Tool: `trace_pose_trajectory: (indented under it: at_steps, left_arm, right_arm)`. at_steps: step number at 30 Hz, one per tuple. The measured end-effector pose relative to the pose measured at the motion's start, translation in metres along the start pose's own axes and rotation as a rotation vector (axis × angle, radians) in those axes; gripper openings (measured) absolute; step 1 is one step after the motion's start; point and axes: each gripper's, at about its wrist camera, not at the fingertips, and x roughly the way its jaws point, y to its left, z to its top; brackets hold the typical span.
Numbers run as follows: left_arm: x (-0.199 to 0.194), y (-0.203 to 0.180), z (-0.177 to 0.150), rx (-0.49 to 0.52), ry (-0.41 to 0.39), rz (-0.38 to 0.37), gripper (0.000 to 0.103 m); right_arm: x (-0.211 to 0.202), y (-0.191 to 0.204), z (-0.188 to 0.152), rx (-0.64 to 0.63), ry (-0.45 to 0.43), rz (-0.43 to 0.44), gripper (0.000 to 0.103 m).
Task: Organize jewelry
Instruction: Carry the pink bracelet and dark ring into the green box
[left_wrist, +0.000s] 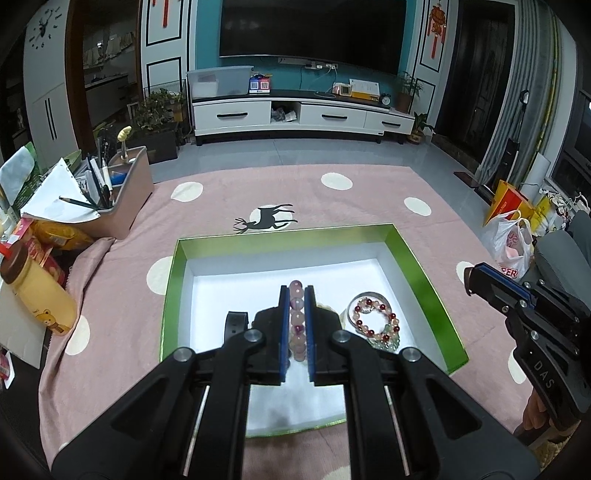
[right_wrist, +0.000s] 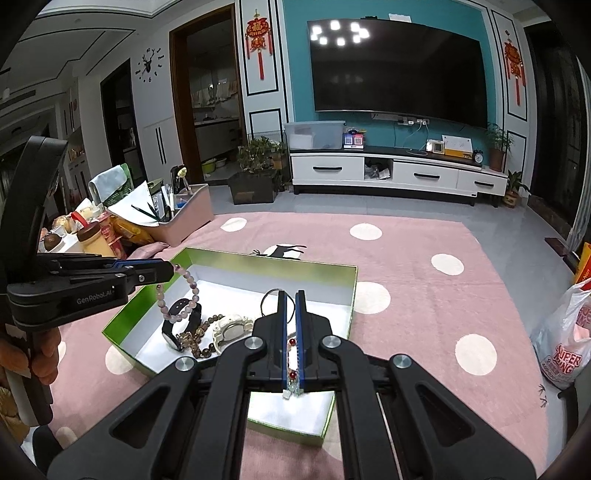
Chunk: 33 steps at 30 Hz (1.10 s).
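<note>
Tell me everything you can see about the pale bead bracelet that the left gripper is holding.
The bead bracelet is a loop of round, translucent beads, pale pink with some purple ones, glassy or stone-like. The left gripper is shut on its upper part, so the rest hangs down freely as a loop above the green-rimmed box. In the left wrist view its beads form a line between the blue pads. It hangs in front of the black watch; contact is unclear.

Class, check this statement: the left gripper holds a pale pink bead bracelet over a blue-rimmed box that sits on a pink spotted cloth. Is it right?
Not quite: the rim is green, not blue. The left gripper holds a pale pink bead bracelet over a green-rimmed box that sits on a pink spotted cloth. The right wrist view shows this.
</note>
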Motion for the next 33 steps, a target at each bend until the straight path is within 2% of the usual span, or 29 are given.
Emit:
trace_pose_trajectory:
  at_steps: [11,33]
  left_arm:
    - [0.035,0.006,0.007,-0.001,0.039,0.003,0.007]
    - [0.078,0.01,0.016,0.001,0.102,0.011,0.007]
  right_arm:
    - [0.037,0.003,0.005,0.007,0.057,0.03,0.003]
    - [0.085,0.004,0.01,0.037,0.168,0.074,0.003]
